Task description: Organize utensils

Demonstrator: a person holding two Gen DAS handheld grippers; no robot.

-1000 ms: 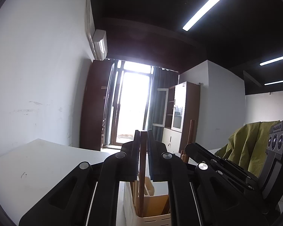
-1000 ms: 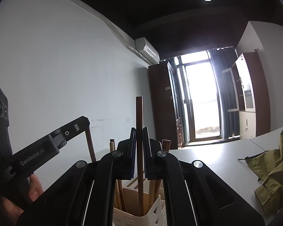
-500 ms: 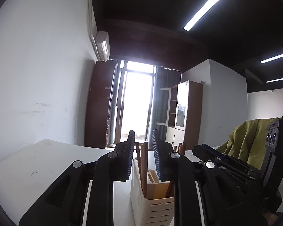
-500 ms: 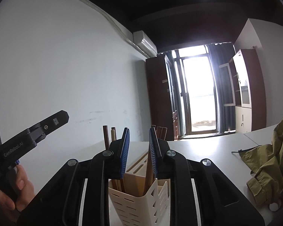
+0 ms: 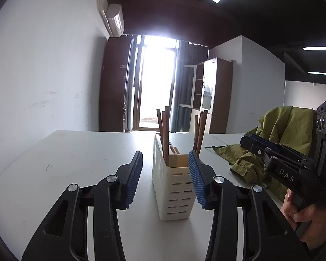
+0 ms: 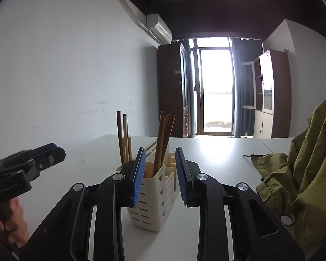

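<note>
A white slotted utensil holder stands on the white table. Brown chopsticks stand upright in its compartments. My left gripper sits just short of the holder, its jaws opening, with nothing pressed between the blue pads. In the right wrist view the same holder shows brown chopsticks and paler ones. My right gripper faces the holder's corner, jaws also opening and empty. Each gripper appears in the other's view: right gripper, left gripper.
An olive-green jacket lies heaped on the table to the right. A person's hands hold the gripper handles. A white wall runs along the left, with a bright doorway and cabinets beyond the table's far end.
Both grippers let go of the brown chopsticks they held; those now stand in the holder. Both pulled back from the holder, tipped slightly downward, and their jaws widened.
</note>
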